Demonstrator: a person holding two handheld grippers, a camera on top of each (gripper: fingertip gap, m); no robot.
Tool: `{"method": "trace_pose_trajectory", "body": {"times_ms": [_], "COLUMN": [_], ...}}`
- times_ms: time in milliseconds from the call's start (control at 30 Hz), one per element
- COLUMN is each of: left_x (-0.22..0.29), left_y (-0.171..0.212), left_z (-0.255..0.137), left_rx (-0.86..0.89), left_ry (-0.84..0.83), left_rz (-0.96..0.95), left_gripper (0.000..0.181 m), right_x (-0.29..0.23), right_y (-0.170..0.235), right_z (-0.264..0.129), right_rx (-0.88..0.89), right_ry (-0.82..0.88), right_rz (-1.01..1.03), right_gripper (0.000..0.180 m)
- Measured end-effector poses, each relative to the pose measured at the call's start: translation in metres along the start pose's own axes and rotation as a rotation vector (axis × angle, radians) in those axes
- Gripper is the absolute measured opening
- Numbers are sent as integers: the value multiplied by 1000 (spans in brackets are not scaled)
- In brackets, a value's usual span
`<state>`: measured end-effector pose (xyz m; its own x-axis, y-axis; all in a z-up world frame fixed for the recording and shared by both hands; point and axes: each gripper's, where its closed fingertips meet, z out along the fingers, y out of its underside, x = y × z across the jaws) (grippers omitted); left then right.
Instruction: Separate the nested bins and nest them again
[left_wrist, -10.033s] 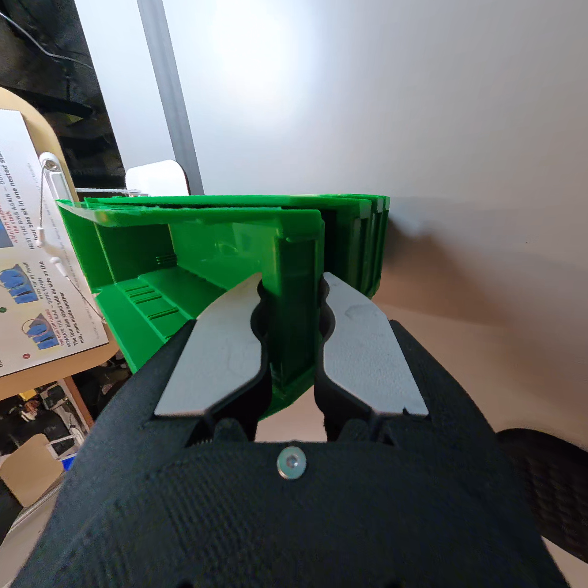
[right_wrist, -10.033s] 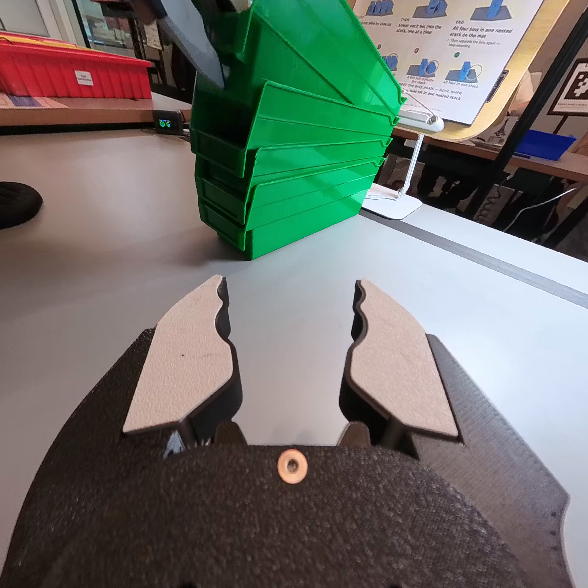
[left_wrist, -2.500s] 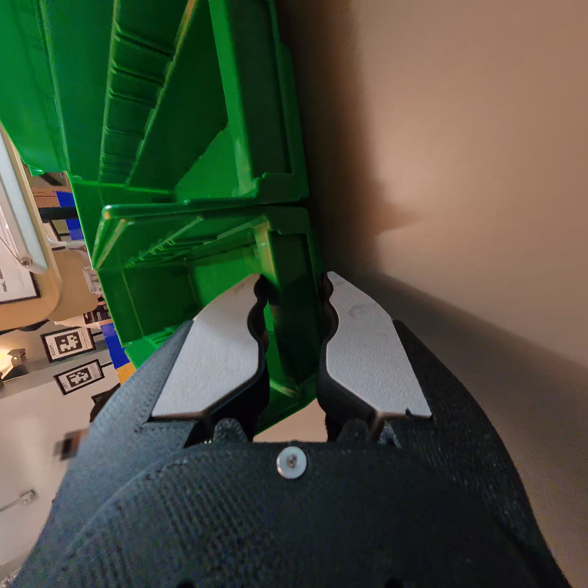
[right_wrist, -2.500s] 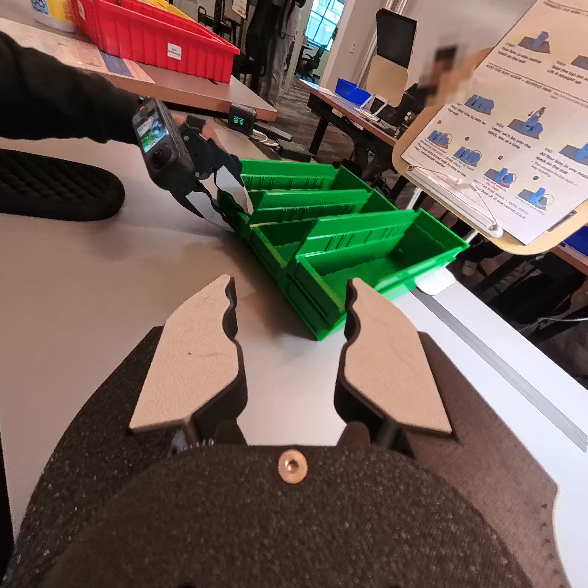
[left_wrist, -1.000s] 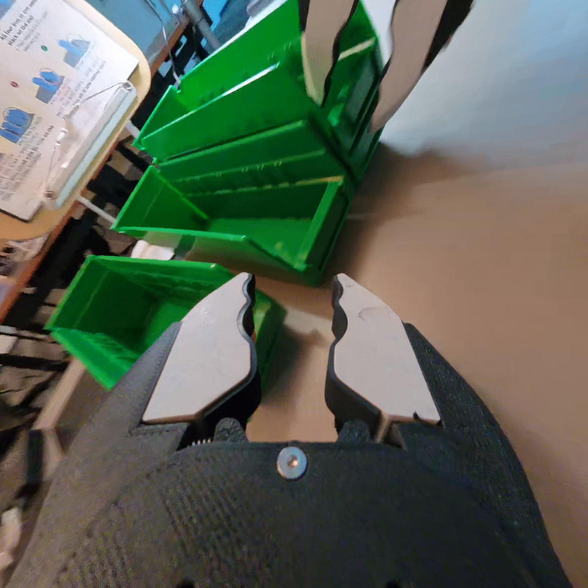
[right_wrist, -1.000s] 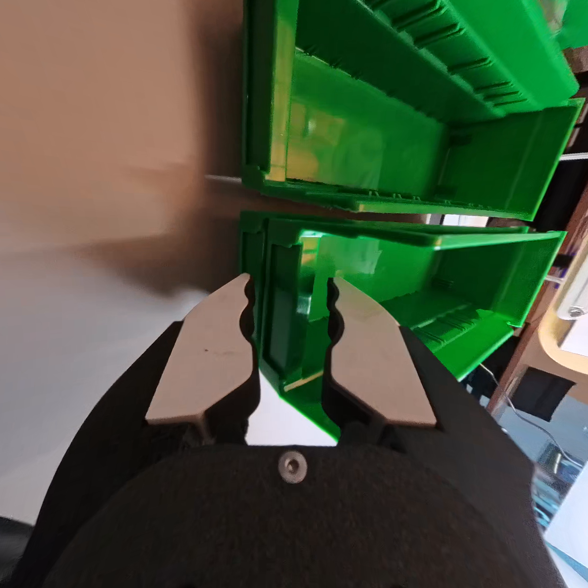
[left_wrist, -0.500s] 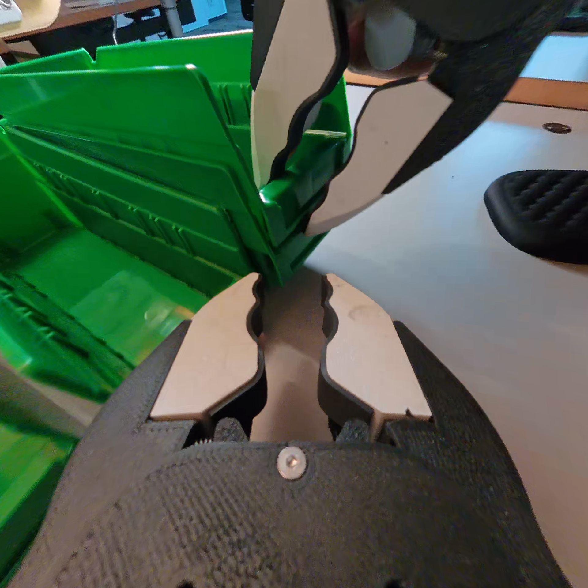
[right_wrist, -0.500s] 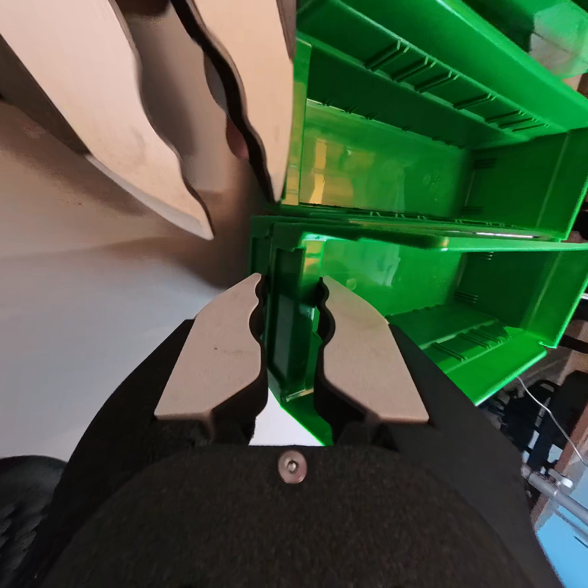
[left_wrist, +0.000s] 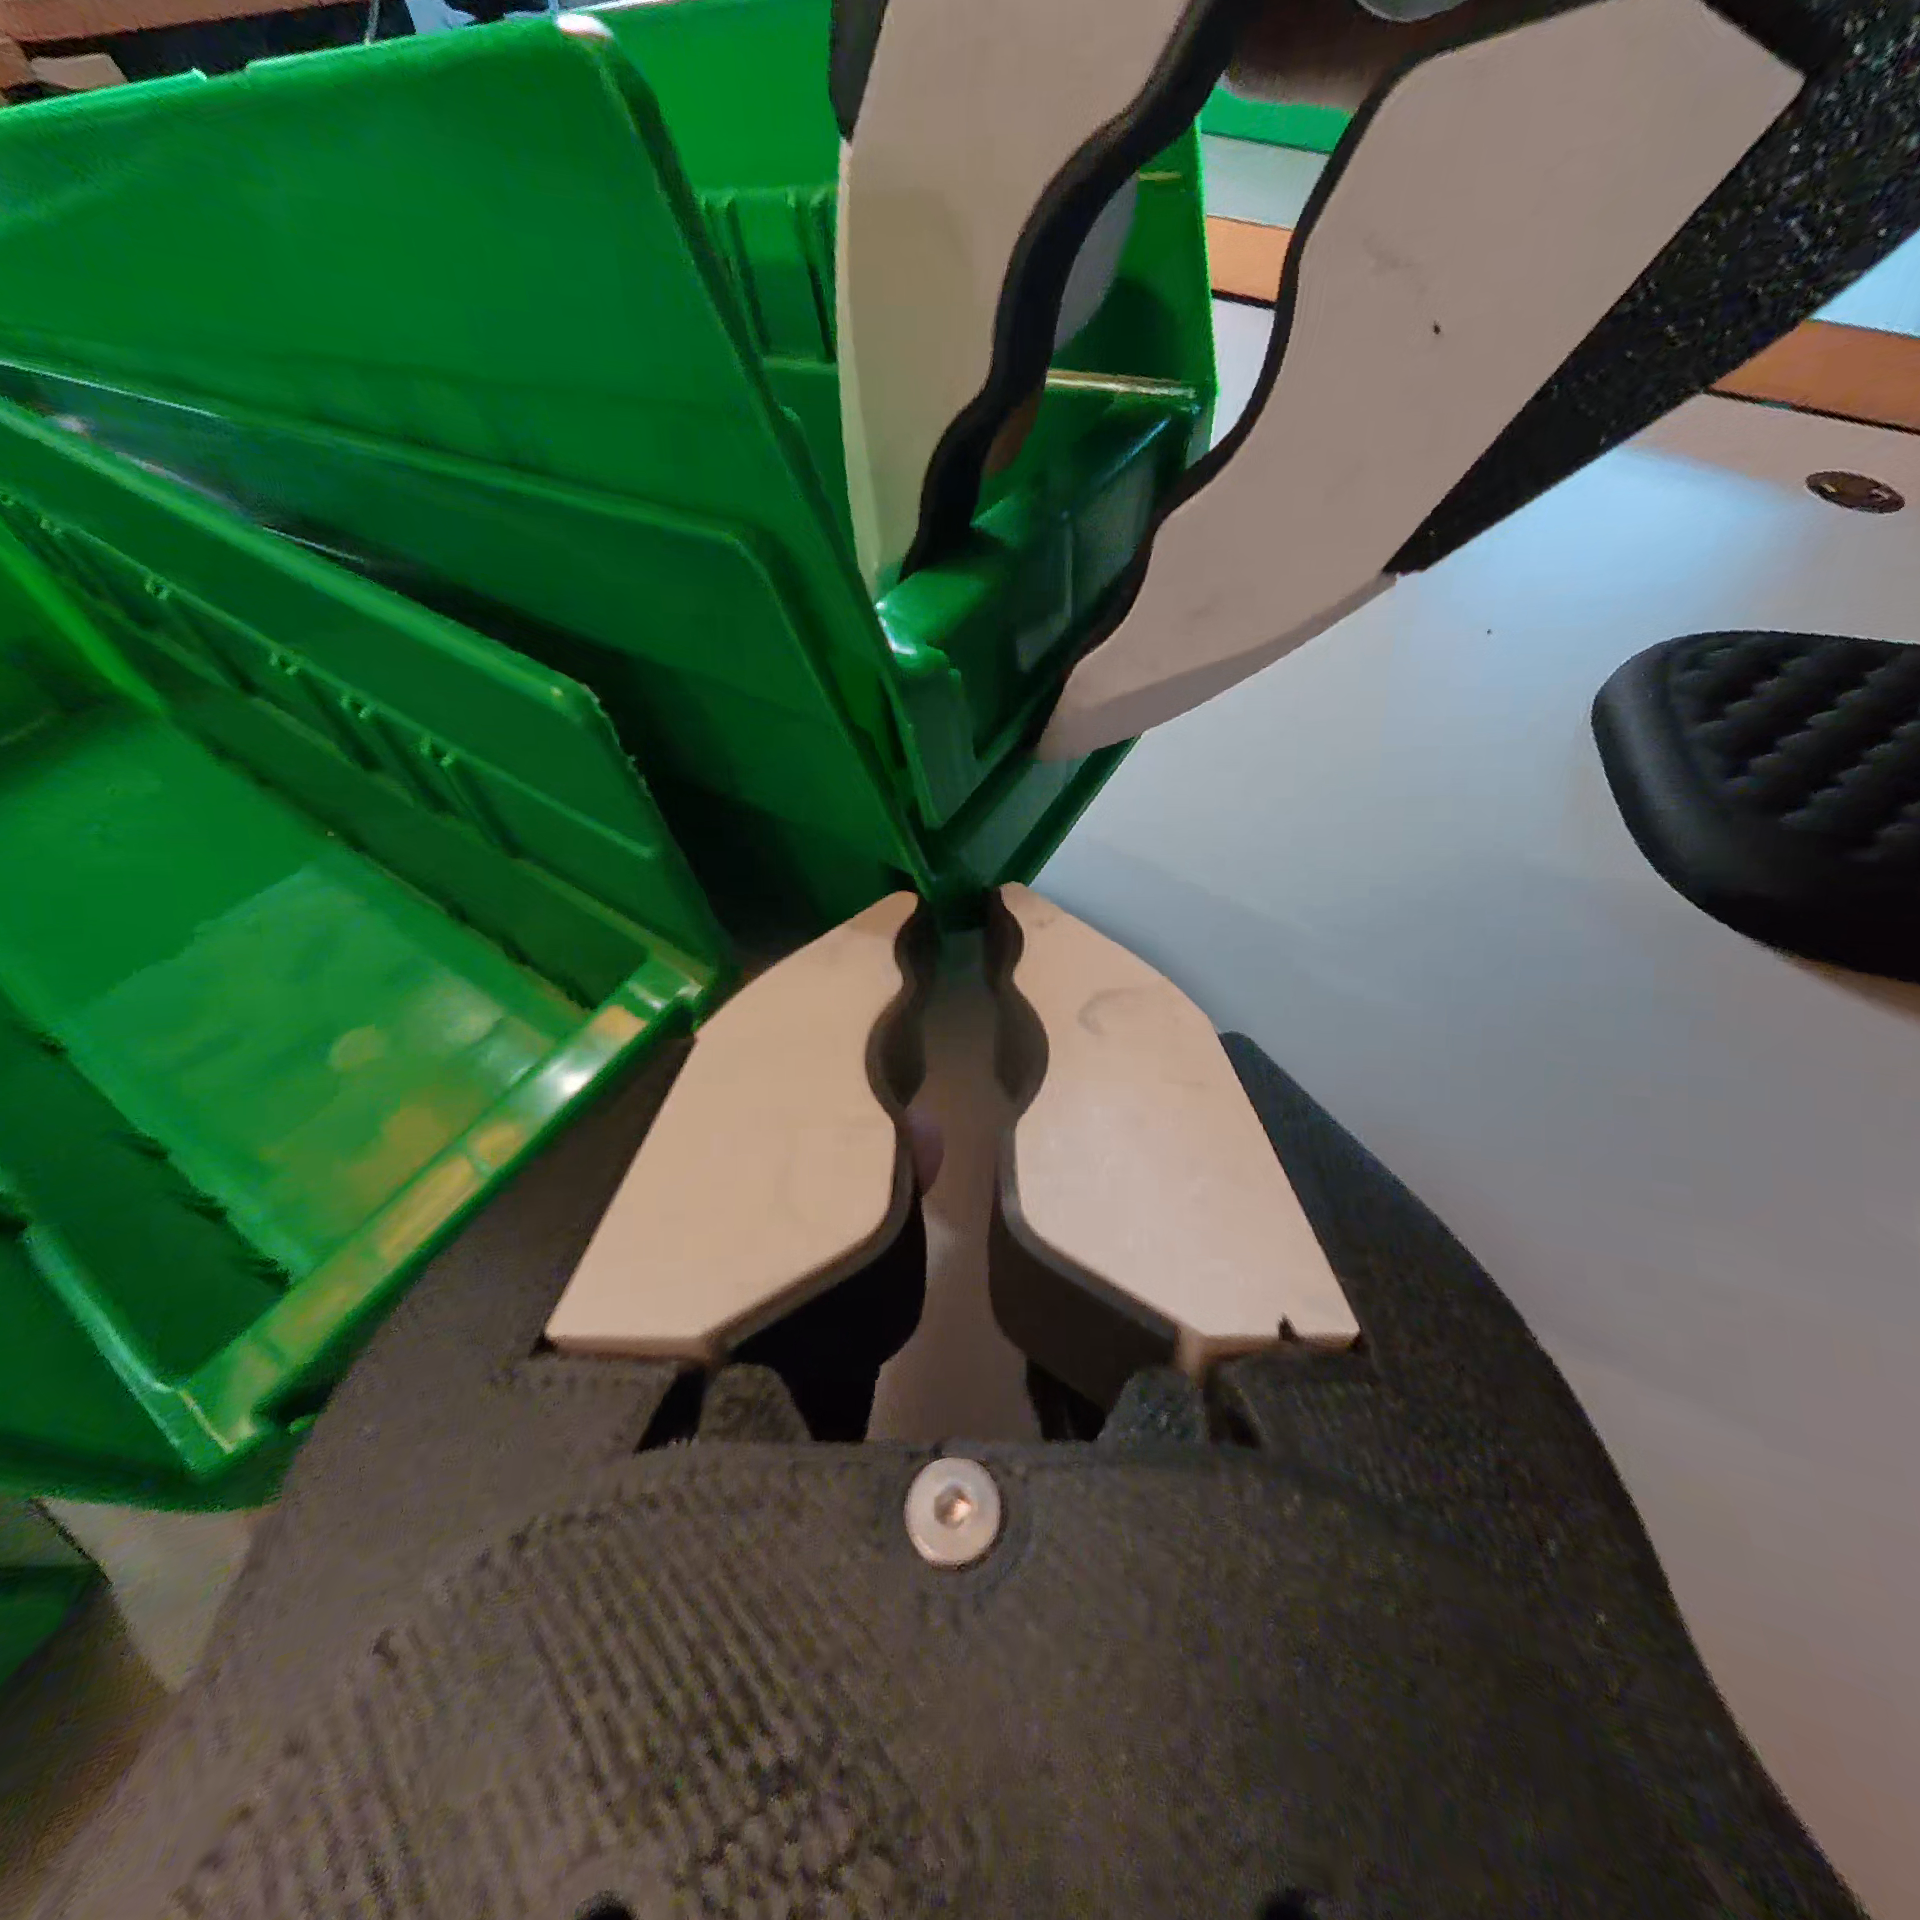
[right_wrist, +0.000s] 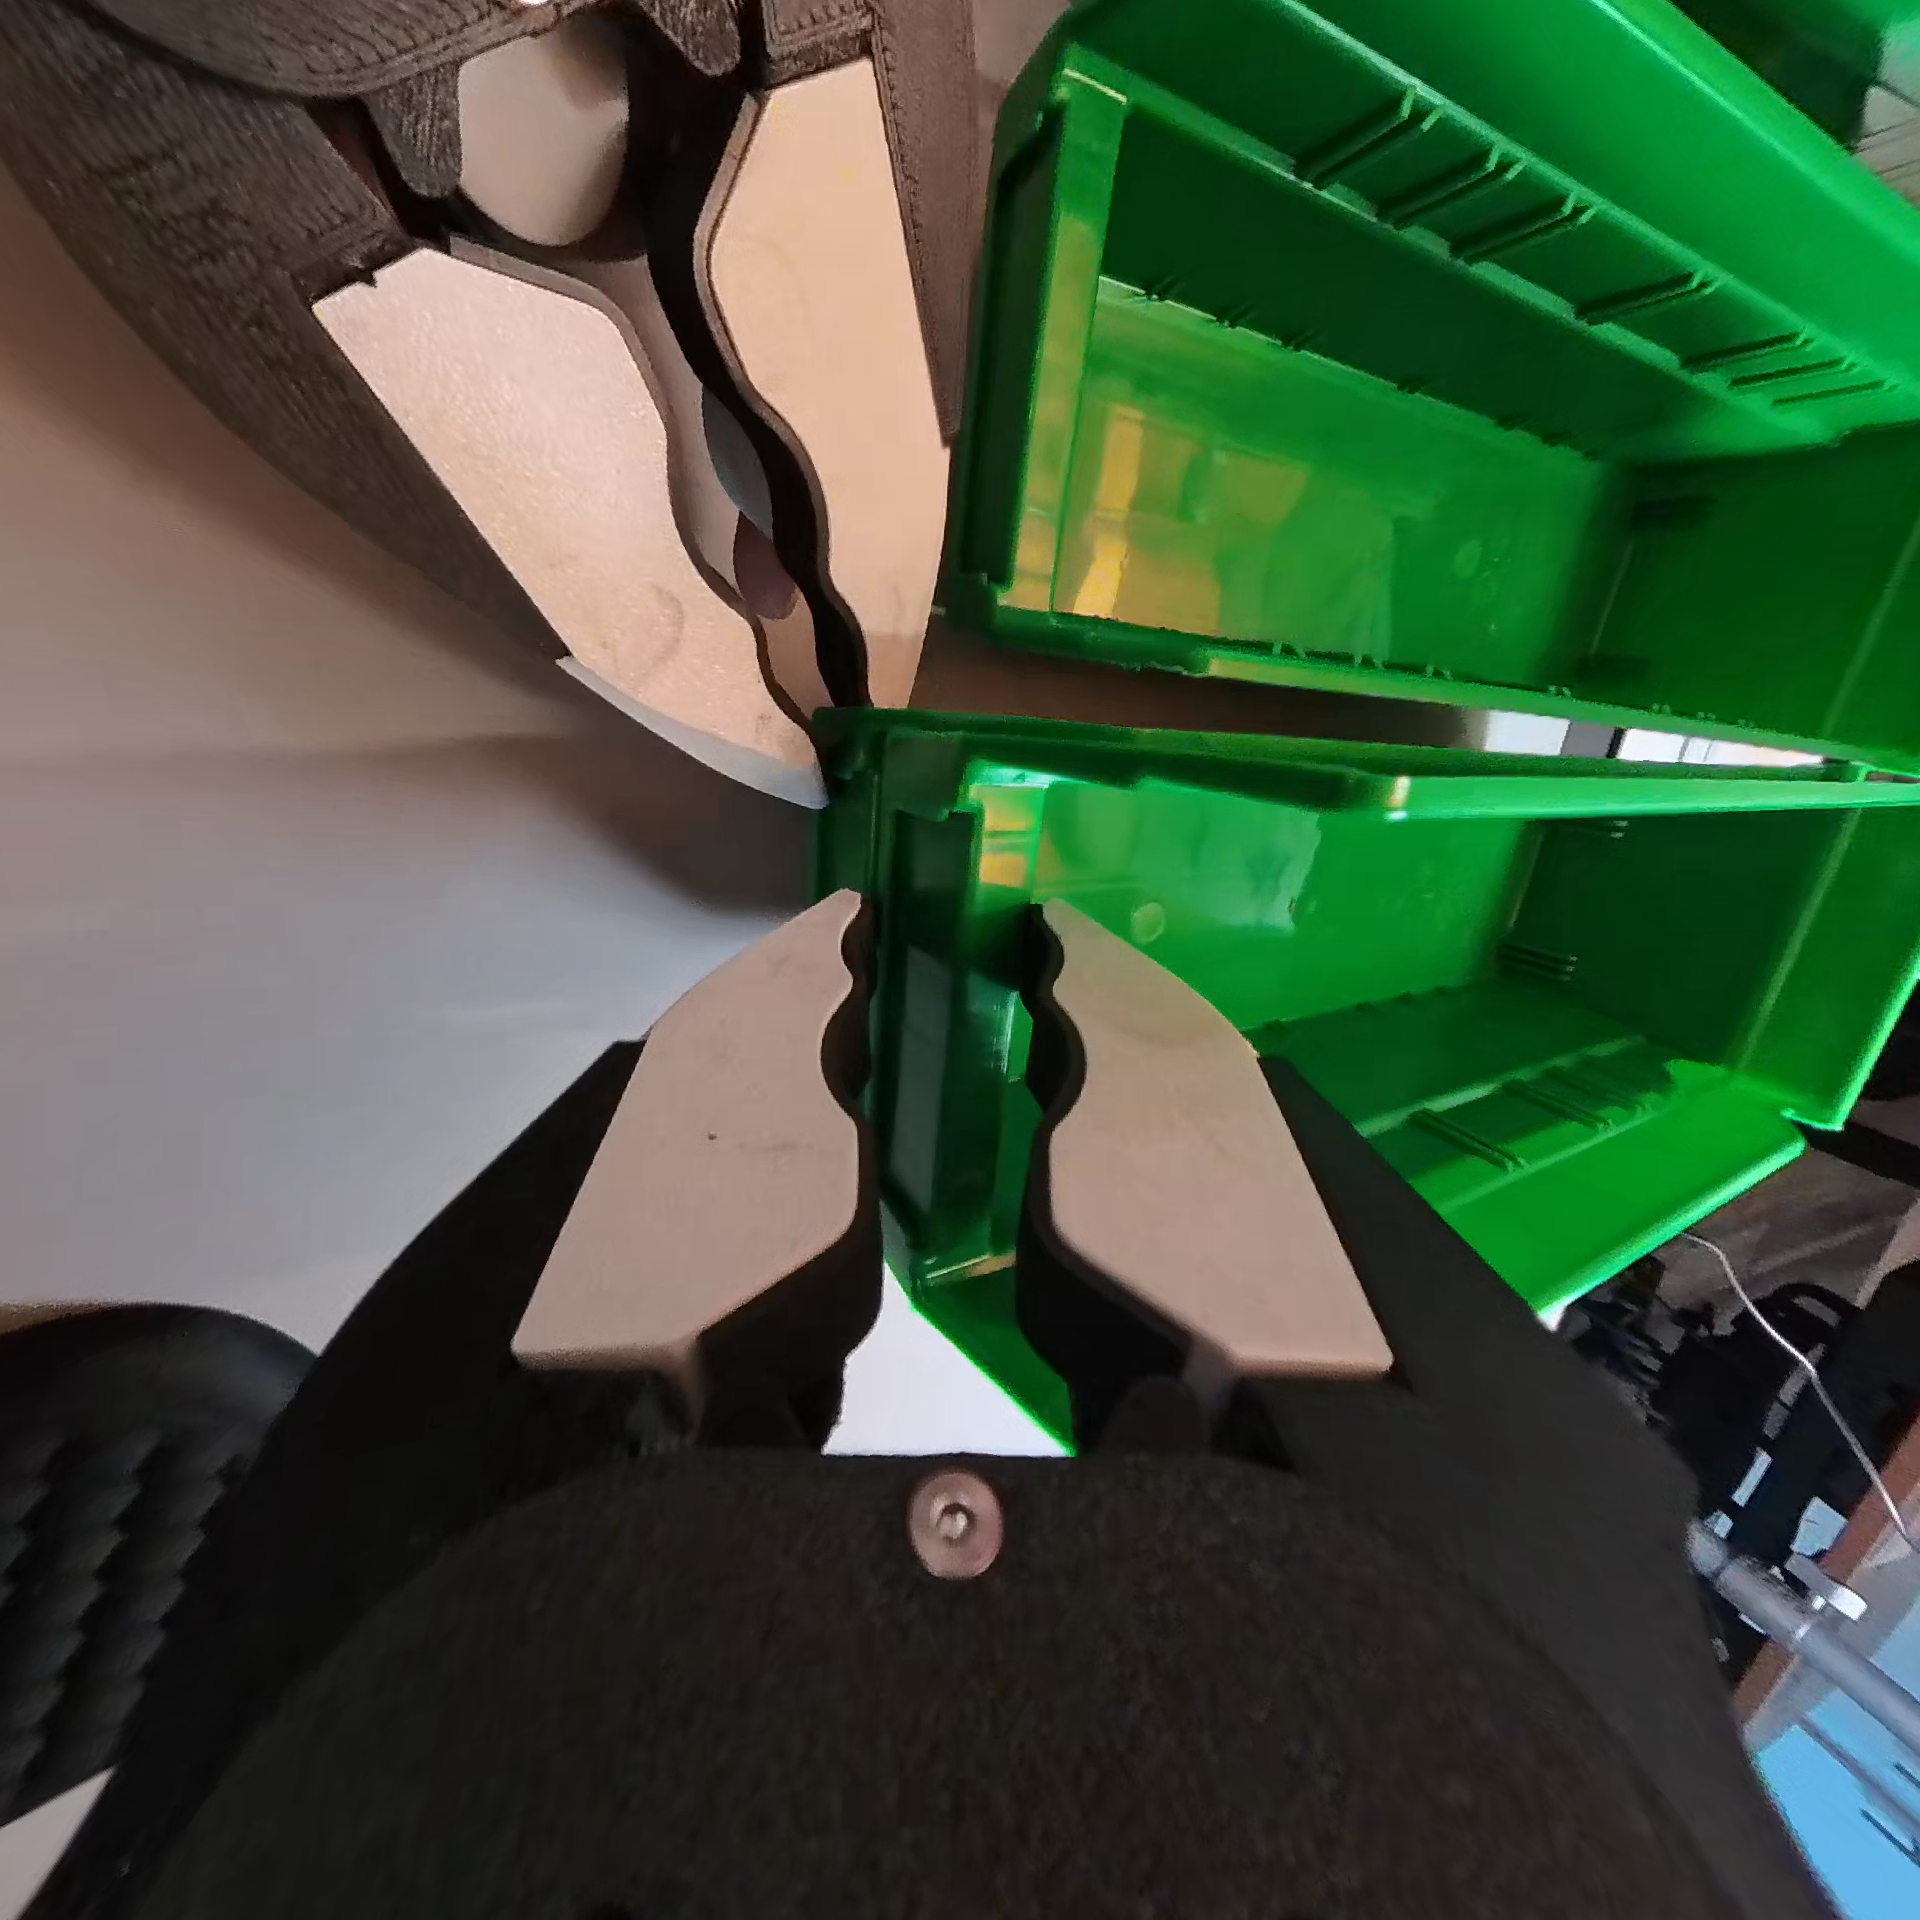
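1. Your right gripper (right_wrist: 951, 920) is pinching the short end wall of a green bin (right_wrist: 1455, 997), one finger outside the wall and the other inside the cavity.
2. That green bin is sitting tilted, its held end raised, with white counter (right_wrist: 312, 987) showing under the corner nearest the camera.
3. Your left gripper (left_wrist: 958, 906) is nearly pressed together, with only a narrow slit between the fingertips (left_wrist: 842, 956); its tips are meeting the lower corner of the same bin's end, and you cannot tell whether they are actually nipping the plastic.
4. In the left wrist view your right gripper (left_wrist: 1081, 582) is reaching down from above and clamping that end wall.
5. More green bins (left_wrist: 343, 1029) are lying just beside the held one, to the left in the left wrist view, open sides showing; one of them (right_wrist: 1403, 436) is lying close alongside it in the right wrist view.
6. One black textured pad (left_wrist: 1787, 790) is resting on the counter (left_wrist: 1403, 987), apart from the bins.
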<state>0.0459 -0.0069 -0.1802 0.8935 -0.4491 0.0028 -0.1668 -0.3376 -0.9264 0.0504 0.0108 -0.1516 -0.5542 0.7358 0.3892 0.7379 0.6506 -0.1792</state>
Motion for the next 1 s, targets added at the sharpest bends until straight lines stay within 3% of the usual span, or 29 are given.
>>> {"method": "trace_pose_trajectory", "body": {"times_ms": [1000], "left_x": [0], "left_y": [4], "left_z": [4], "left_rx": [-10], "left_ry": [66], "left_rz": [-72], "left_gripper": [8], "right_x": [2], "right_y": [-2], "right_z": [-2], "right_rx": [74], "right_ry": [-14], "right_rz": [-20], "right_gripper": [25]}}
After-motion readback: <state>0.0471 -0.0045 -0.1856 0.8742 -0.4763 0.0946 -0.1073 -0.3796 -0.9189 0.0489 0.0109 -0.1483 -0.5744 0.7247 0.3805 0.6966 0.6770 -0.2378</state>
